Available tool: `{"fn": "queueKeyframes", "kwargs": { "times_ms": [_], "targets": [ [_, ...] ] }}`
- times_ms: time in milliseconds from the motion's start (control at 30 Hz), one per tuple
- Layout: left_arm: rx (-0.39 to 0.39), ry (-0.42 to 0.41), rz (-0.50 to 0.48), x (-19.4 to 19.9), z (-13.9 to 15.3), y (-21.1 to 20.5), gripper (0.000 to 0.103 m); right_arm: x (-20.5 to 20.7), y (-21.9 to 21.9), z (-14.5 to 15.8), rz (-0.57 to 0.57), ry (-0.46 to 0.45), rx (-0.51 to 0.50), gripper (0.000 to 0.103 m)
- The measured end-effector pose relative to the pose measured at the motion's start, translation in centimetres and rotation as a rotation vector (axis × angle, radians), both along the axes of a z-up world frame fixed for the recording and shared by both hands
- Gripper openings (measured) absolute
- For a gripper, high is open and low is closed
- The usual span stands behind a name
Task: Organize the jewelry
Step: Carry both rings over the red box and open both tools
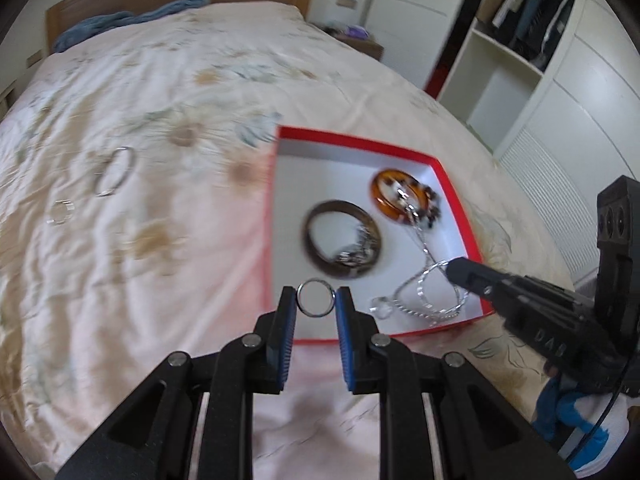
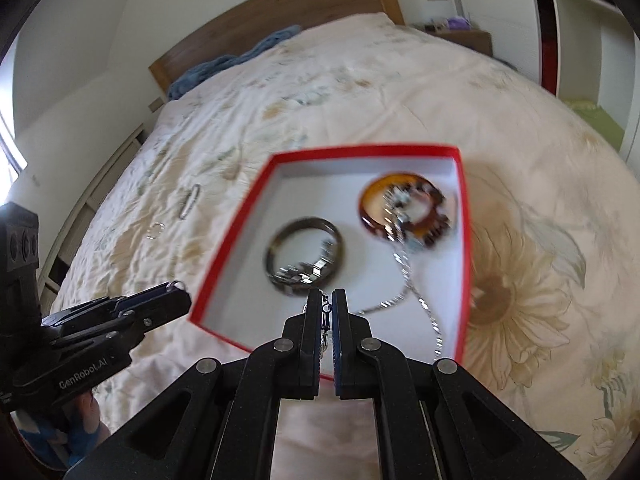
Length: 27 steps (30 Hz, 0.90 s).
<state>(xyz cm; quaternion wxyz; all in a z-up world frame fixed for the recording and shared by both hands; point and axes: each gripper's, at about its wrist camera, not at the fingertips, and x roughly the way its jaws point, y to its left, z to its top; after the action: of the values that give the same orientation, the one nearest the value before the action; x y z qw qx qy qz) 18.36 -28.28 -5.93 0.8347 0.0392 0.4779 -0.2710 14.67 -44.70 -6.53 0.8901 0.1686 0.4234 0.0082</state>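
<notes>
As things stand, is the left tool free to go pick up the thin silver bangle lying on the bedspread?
Probably not yet: the left tool is shut on a small silver ring. Nothing lies around the bangle on the bedspread.

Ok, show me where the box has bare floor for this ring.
Free: the box floor along its left wall, beside the dark bangle, and the far-left corner. Crowded: the amber bangle and silver chain fill the right side.

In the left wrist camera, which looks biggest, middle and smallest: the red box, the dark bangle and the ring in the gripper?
1. red box
2. dark bangle
3. ring, pinched in the left gripper; it sits nearer the camera yet looks smallest, so the order is safe.
</notes>
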Motion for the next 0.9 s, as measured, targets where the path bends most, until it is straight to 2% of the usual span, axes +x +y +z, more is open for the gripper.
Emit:
{"fn": "queueKeyframes", "kwargs": {
  "times_ms": [200, 367, 667, 767, 900],
  "targets": [
    [0.036, 0.04, -0.033, 1.0, -2.7, -3.4, 0.018, 0.3, -2.0, -2.6, -0.009, 0.024, 0.015, 0.005],
    [0.058, 0.072, -0.049, 1.2, -4.5, -4.8, 0.018, 0.7, -2.9, -3.3, -0.006, 0.03, 0.021, 0.005],
    [0.096, 0.082, -0.035, 1.4, -5.1, -5.5, 0.019, 1.3, -2.5, -3.8, 0.008, 0.06, -0.051, 0.008],
    [0.08, 0.104, -0.026, 1.7, -5.0, -5.3, 0.02, 1.3, -2.5, -3.7, 0.004, 0.073, -0.072, 0.009],
    [0.076, 0.116, -0.028, 1.9, -5.0, -5.2, 0.02, 1.0, -2.6, -3.3, -0.008, 0.077, -0.093, 0.016]
  ]
}}
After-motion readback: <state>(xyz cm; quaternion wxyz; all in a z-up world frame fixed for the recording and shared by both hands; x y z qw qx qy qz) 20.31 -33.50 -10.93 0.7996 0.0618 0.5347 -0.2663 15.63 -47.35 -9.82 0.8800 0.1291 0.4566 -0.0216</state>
